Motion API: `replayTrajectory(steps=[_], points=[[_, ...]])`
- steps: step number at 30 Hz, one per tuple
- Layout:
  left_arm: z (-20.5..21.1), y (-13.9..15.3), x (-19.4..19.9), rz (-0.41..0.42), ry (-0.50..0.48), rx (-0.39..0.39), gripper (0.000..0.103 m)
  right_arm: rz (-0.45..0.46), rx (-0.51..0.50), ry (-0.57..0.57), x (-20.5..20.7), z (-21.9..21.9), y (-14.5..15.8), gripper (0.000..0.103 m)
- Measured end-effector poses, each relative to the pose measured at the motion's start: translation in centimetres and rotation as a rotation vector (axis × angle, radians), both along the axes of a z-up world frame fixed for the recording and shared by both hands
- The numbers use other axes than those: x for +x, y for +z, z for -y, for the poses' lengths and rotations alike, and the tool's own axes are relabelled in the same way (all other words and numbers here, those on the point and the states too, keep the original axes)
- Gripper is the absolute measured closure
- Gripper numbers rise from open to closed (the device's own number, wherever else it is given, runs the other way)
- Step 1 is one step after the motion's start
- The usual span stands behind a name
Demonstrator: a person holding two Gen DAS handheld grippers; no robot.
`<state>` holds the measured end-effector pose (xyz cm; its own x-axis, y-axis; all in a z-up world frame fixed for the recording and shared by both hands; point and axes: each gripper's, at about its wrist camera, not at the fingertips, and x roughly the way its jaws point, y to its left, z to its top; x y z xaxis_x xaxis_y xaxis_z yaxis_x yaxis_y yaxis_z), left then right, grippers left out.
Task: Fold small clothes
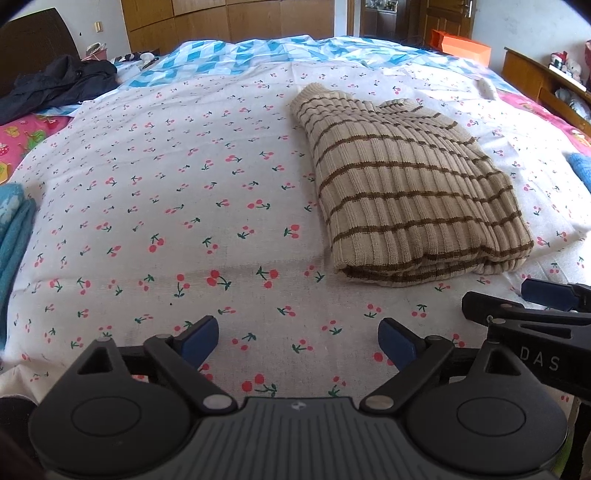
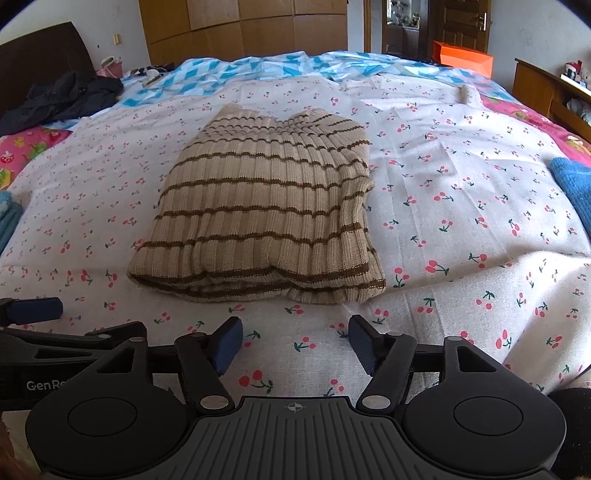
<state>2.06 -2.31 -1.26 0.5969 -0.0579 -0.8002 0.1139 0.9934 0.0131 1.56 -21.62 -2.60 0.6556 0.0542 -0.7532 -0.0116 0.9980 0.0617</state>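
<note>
Now left gripper [image 1: 298, 341], right gripper [image 2: 295, 345] tilted down, gaping, empty.

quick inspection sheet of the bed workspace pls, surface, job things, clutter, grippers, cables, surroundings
surface: cherry-print sheet, laid over a blue-and-white cover.
job's things: striped knit sweater lies folded, clear of both grippers.
clutter: dark garment far left; blue knit items at both side edges.
grippers: left gripper open, nothing between its jaws; right gripper open, nothing between its jaws.
cables: nothing seen.
surroundings: wooden wardrobe, orange box, wooden shelf.
</note>
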Motion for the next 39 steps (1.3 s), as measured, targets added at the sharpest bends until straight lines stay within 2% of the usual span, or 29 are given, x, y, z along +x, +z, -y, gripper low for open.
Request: replayTrajectory(steps=[11,24,30,39], points=[[-0.5,0.2,-0.3,-0.002,0.002,-0.031,0.002,0.032,-0.027,-0.039,-0.9,-0.4,0.8,0.037],[-0.5,0.6,-0.6,0.014,0.000,-0.027,0.001,0.024,-0.024,-0.063,-1.2,-0.4,1.0,0.034],[-0.4,0.6,-0.6,0.004,-0.005,-0.041,0.000,0.009,-0.006,-0.091,-1.4,0.1,1.2,0.031],[-0.1,0.3,-0.7,-0.023,-0.001,-0.021,0.000,-0.012,0.001,-0.095,-1.4,0.2,1.0,0.031]])
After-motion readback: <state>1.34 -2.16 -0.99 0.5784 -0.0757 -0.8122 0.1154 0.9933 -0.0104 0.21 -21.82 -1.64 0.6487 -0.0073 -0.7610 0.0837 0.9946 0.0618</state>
